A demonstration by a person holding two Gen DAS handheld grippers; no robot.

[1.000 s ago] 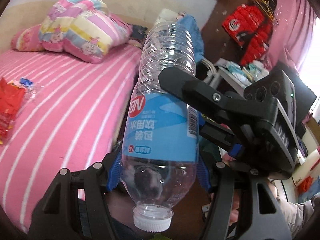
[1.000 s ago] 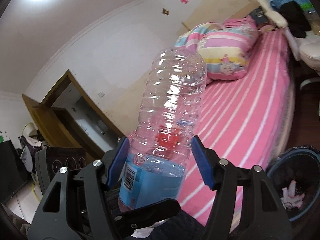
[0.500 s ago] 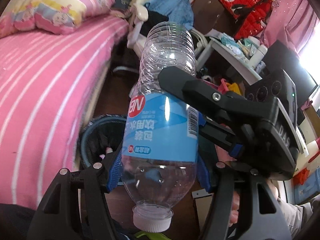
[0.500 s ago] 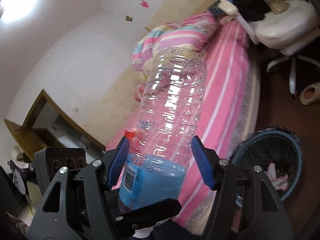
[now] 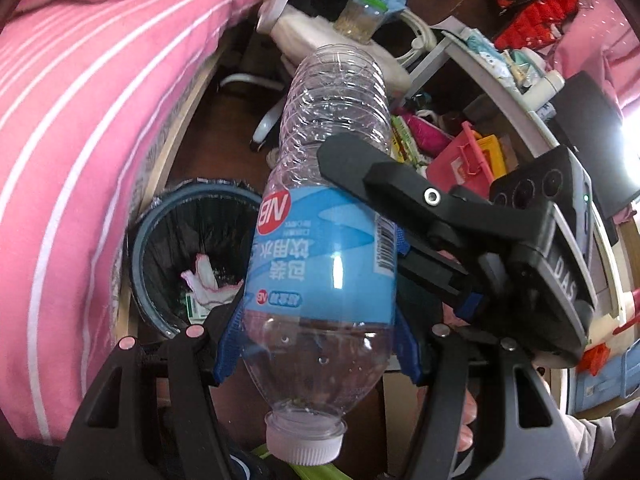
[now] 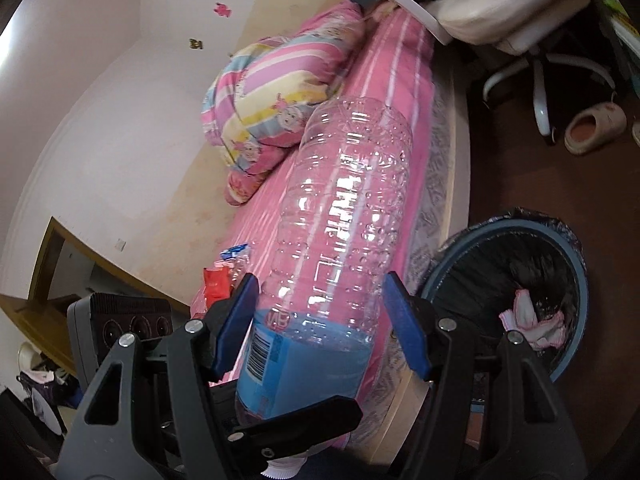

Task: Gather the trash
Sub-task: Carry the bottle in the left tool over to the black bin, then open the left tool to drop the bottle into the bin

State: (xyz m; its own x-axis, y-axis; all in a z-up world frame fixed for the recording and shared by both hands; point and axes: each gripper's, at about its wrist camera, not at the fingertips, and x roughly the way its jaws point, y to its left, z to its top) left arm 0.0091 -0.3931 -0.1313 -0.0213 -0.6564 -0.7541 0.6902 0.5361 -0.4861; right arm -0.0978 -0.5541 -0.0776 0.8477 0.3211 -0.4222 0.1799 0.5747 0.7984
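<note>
Empty plastic bottle, cap toward cams, held in air betw. both grippers. Left gripper: jaws clamped on bottle at lower label edge. Right gripper: blue pads flank bottle, contact unclear, prob. gripping. Trash bin w/ black liner on floor beside pink striped bed, below-left of bottle.

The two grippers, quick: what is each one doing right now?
Left gripper: shut on the plastic bottle, near its capped end.
Right gripper: open, its blue pads apart from the bottle between them.
</note>
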